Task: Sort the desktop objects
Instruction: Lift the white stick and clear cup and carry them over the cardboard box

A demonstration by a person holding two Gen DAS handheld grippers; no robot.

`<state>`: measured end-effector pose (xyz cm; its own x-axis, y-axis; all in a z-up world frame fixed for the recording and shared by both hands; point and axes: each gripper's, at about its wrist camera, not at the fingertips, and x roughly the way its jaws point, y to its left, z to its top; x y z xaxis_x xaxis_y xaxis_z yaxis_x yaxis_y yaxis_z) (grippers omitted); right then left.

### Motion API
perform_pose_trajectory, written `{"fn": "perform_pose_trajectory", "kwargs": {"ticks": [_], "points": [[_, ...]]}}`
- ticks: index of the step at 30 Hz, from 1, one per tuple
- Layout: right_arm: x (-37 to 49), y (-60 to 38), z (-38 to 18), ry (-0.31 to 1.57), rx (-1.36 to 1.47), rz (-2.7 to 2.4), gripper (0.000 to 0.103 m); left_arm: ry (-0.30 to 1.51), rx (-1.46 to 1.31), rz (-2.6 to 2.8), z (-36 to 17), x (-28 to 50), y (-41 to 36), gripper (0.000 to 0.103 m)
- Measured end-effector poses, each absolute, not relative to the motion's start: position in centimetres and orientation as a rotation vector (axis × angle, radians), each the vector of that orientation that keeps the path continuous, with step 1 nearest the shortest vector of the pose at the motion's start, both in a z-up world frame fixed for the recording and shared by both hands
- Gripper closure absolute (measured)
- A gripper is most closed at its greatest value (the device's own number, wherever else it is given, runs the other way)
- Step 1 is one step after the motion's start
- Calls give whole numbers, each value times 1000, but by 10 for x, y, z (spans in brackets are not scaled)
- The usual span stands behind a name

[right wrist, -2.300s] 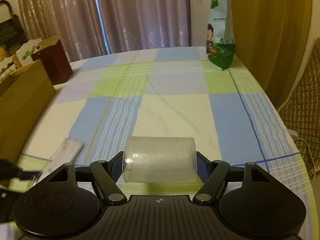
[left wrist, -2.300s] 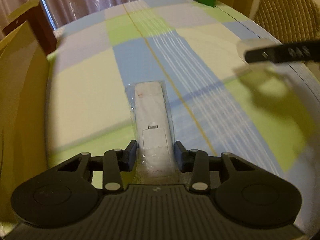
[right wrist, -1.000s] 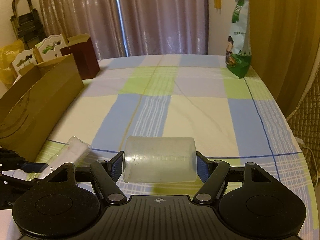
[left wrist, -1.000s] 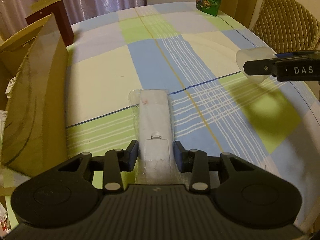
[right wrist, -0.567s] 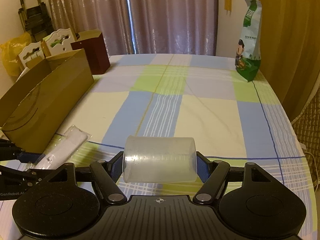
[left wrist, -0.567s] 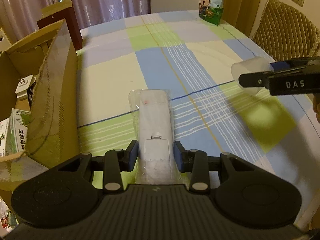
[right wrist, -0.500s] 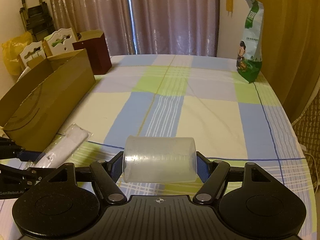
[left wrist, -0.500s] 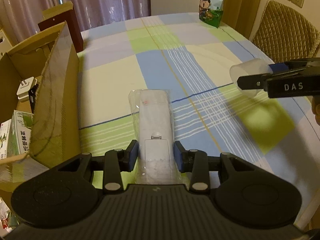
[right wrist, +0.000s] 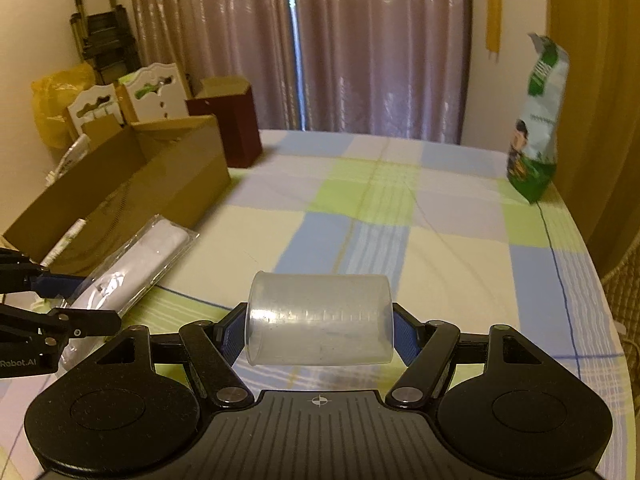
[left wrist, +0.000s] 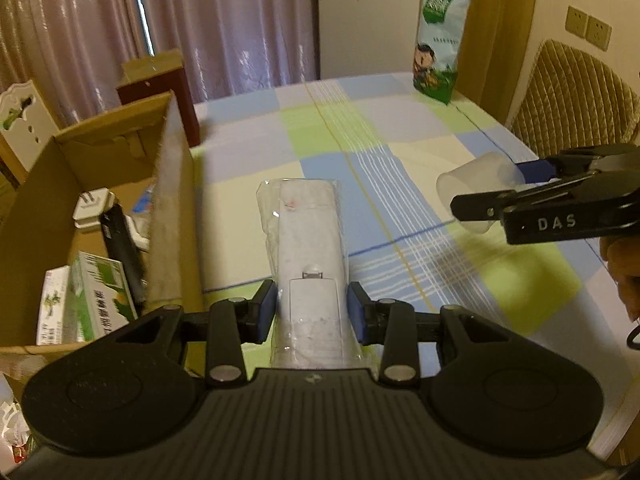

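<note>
I see the cardboard box (left wrist: 80, 184) holding cartons, a plug and a dark bar. My left gripper (left wrist: 312, 312) clamps the bagged remote (left wrist: 308, 248); my right gripper (right wrist: 318, 334) clamps the clear cup (right wrist: 320, 320), both above the checked tablecloth (right wrist: 400, 216). Curtains (right wrist: 360, 40) hang behind.

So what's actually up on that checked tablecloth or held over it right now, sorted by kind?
Bagged remotes: 1, left gripper
Clear plastic cups: 1, right gripper
Green snack bags: 1
Dark red boxes: 1
Total: 4
</note>
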<state>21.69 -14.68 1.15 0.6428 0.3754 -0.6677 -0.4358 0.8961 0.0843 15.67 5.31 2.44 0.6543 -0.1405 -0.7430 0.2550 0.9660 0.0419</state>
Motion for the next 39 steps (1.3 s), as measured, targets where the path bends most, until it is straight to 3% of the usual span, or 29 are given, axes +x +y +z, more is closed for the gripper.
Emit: {"fn": "perform_pose_trajectory", "kwargs": {"ticks": [23,39], "points": [[232,-64,49,640,-107,651,32,722,87,-77,69,144,115,70],[268,60,67,615,-112,811,32,760,100,68,66,184,232,70]]}}
